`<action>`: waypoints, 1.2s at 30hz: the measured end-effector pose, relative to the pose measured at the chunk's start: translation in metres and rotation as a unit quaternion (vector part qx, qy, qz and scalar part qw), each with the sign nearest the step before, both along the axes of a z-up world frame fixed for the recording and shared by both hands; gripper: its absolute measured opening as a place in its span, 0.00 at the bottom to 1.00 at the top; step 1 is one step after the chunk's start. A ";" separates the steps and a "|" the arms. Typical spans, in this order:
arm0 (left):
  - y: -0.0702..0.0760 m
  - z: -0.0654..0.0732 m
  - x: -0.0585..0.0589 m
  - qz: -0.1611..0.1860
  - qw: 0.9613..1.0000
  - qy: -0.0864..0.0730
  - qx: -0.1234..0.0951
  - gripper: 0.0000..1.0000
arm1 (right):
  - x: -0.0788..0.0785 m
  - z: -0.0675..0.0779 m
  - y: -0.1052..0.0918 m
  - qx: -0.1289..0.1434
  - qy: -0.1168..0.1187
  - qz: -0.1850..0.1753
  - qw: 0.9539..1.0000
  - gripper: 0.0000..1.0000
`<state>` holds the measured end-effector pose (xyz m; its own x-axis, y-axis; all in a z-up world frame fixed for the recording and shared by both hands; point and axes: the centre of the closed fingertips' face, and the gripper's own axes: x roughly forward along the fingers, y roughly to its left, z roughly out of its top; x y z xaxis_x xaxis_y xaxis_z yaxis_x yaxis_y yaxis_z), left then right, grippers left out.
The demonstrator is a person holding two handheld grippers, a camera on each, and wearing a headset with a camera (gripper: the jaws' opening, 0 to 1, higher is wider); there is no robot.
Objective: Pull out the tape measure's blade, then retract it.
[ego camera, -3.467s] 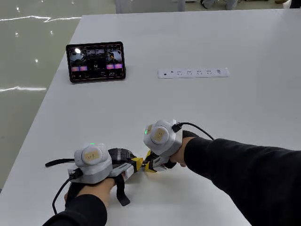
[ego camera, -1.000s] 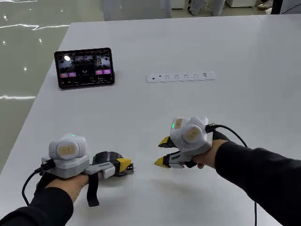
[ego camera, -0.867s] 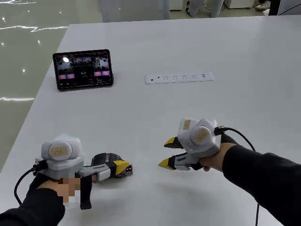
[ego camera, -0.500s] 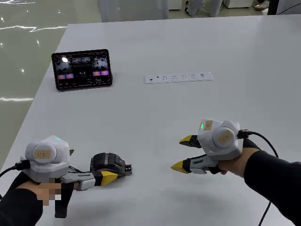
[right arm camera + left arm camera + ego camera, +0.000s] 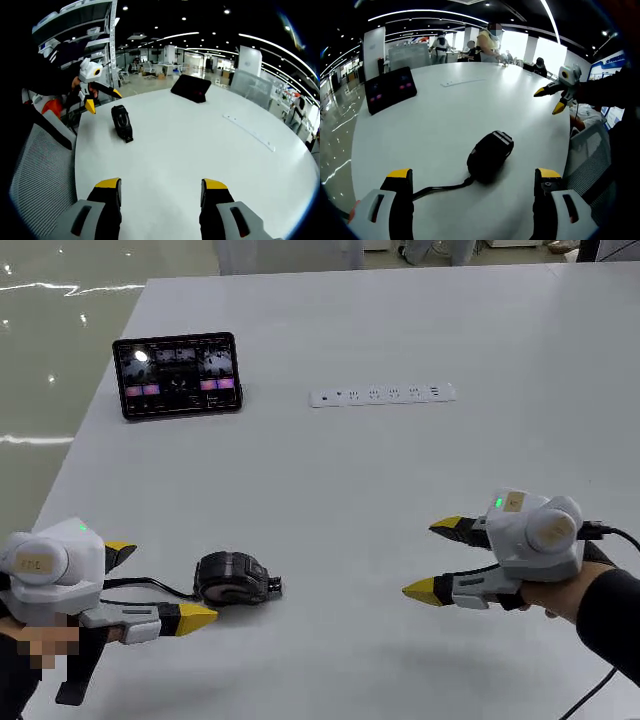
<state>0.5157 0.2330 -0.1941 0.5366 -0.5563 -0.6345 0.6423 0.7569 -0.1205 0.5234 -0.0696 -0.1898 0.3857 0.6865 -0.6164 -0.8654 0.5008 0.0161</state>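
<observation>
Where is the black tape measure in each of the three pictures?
Head view: the tape measure lies low and left of the middle.
Left gripper view: the tape measure sits near the middle, a little low.
Right gripper view: the tape measure is left of the middle, about halfway up.
Shared landmark: the dark tablet, farther off than the tape measure in all three.

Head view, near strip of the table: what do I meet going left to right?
In order: left tool → tape measure → right tool.
</observation>
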 end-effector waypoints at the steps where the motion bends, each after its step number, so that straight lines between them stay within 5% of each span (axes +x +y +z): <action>1: 0.002 0.000 -0.001 0.000 1.000 -0.001 -0.001 0.99 | 0.000 -0.001 -0.004 0.000 0.001 -0.004 1.000 0.64; 15: 0.034 -0.004 -0.014 0.011 1.000 0.002 0.014 0.99 | -0.011 -0.007 -0.064 -0.019 0.017 -0.046 0.999 0.78; 29: 0.048 0.005 -0.021 0.011 1.000 0.004 0.029 0.99 | -0.035 -0.011 -0.112 -0.040 0.027 -0.060 0.997 0.99; 36: 0.047 0.009 -0.024 0.005 0.999 0.004 0.032 0.99 | -0.046 -0.008 -0.142 -0.047 0.030 -0.077 0.996 0.99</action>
<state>0.4919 0.2805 -0.1851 0.5364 -0.5098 -0.6726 0.6340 0.7694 -0.0775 0.4774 -0.2115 -0.1983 0.4419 0.5609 -0.7001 -0.7777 0.6285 0.0126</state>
